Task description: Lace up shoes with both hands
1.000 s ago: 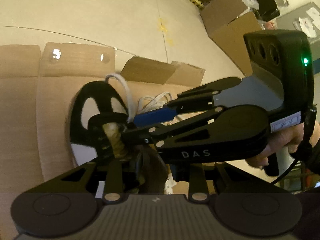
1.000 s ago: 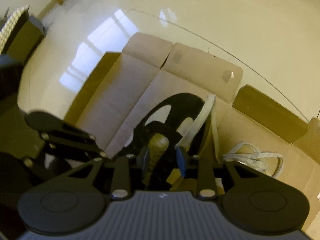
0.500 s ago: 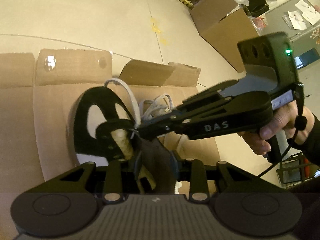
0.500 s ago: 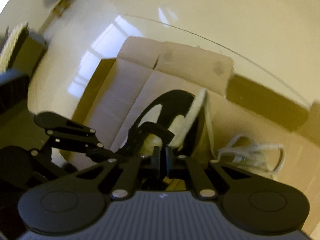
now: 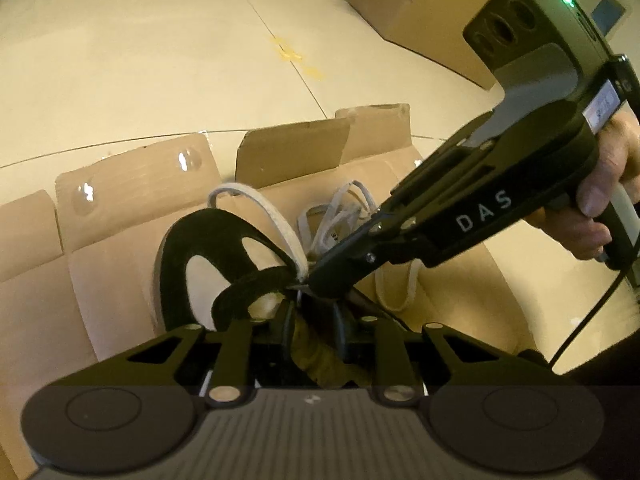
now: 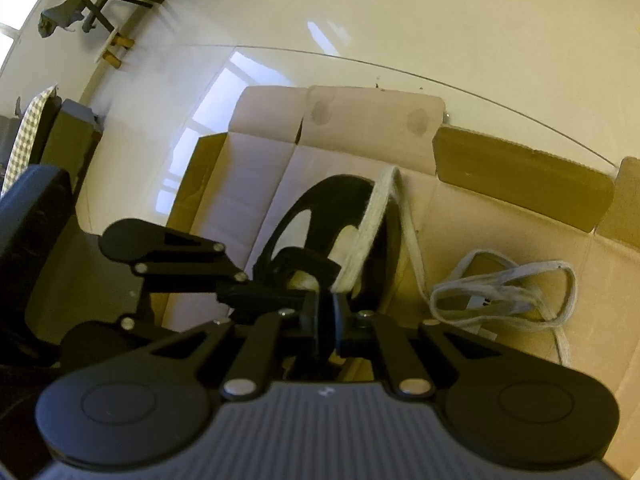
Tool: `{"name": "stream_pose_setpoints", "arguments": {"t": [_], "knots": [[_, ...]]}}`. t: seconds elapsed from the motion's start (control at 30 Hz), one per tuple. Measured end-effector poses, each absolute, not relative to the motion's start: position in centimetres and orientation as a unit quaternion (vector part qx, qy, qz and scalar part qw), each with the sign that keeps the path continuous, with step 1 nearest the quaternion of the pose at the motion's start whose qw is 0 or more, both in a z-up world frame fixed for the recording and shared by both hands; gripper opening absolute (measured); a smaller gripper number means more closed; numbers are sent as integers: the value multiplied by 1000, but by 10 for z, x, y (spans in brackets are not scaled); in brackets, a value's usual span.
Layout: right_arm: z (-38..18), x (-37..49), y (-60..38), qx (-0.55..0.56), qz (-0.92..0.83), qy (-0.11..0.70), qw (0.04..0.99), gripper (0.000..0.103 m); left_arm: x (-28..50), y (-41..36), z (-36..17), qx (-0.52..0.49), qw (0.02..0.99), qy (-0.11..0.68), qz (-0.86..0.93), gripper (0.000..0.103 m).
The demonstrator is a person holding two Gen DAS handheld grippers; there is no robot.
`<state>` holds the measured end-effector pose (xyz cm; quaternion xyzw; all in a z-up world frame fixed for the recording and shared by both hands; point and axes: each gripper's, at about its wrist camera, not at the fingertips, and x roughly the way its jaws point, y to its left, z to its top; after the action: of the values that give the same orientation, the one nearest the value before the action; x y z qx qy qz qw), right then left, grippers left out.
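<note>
Jaws: we are pinching the white lace [image 6: 372, 224] in the right gripper [image 6: 326, 320] and closing the left gripper [image 5: 312, 316] on the tongue of the black-and-white shoe [image 5: 192, 264], lying on flattened cardboard [image 5: 120, 200], lacing barely begun, most lace trailing loose beside it.

A flattened brown cardboard sheet [image 5: 120, 240] lies on the glossy beige floor [image 5: 160, 60]. An open cardboard box [image 5: 420, 12] stands farther off, near a dark metal frame [image 6: 100, 4].
</note>
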<state>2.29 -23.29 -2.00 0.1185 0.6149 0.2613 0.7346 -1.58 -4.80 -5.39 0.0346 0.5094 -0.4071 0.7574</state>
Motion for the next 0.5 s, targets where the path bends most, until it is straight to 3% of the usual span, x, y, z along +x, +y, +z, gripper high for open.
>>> {"name": "stream_pose_setpoints", "arguments": {"t": [0.17,0.3,0.5], "knots": [[-21,21,-236,120,261,614,735,7,-17,-50,-58,42,760,504,-409,21],[-22,22,-235,119,262,614,735,8,-17,-53,-62,65,762,491,-418,12],[-24,22,-234,112,266,612,736,11,-14,-56,-68,83,760,482,-428,8]]}}
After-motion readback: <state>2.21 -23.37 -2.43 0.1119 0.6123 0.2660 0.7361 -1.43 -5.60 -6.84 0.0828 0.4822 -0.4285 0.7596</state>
